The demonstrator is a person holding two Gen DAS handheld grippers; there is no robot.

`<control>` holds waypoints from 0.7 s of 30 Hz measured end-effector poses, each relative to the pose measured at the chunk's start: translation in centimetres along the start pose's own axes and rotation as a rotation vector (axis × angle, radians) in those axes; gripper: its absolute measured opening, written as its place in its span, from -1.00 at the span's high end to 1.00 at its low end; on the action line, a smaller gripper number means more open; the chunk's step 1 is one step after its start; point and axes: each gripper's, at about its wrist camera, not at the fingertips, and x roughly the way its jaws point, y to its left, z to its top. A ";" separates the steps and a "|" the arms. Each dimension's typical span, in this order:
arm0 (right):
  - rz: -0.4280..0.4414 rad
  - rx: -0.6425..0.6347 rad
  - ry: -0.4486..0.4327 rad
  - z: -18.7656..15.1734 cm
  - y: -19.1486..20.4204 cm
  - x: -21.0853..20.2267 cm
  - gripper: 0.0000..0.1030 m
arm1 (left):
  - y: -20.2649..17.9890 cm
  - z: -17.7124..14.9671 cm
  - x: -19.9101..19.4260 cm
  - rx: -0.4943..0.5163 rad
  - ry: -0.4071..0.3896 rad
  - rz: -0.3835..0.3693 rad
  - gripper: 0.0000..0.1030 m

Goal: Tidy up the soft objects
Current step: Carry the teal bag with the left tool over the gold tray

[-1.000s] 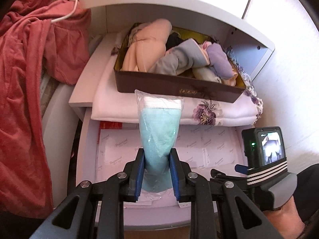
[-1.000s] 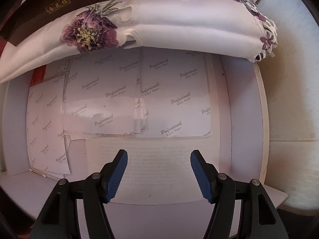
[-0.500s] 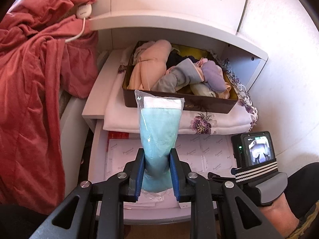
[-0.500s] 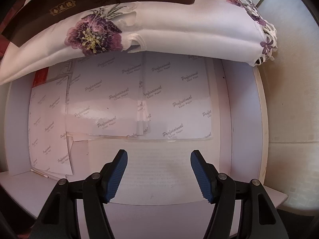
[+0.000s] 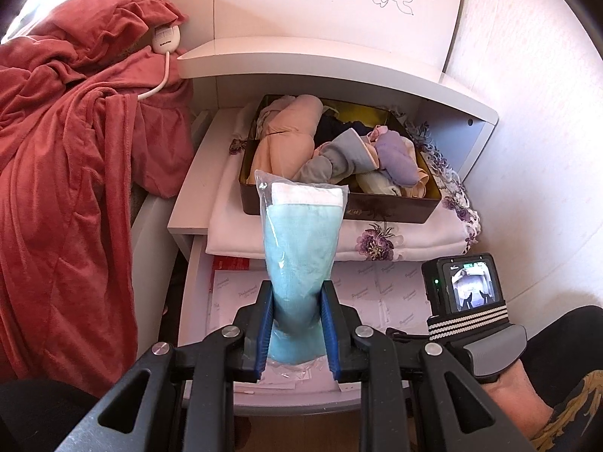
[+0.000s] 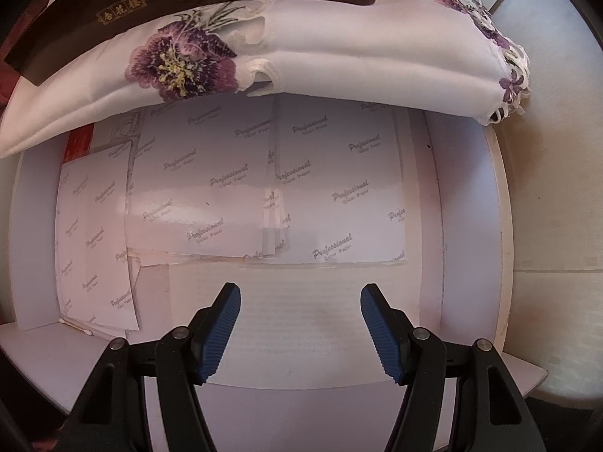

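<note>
Two grippers in play: left gripper [image 5: 296, 324] pinched the bagged blue cloth [image 5: 299, 263] low down, held upright in front of the dark box [image 5: 339, 209] of rolled garments, likely its destination. Right gripper [image 6: 300, 333] hung spread and empty over the paper-lined drawer [image 6: 467, 226], probably waiting

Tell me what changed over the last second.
The left gripper lifted and drew back from the box, carrying the blue packet; more shelf and red blanket show. Its grip is unchanged. The right gripper stayed open over the papers.
</note>
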 end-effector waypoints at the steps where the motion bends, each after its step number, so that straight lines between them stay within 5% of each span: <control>1: 0.001 0.001 -0.001 0.0 0.0 0.0 -0.30 | 0.0 0.0 0.0 0.000 0.001 0.001 0.55; 13: 0.010 0.036 0.025 0.5 -0.5 0.2 -0.32 | 3.2 0.9 -0.2 -0.134 0.032 -0.031 0.55; 21: 0.043 0.047 0.035 0.7 -0.2 0.2 -0.32 | 3.7 4.6 -0.2 -0.198 0.011 -0.118 0.55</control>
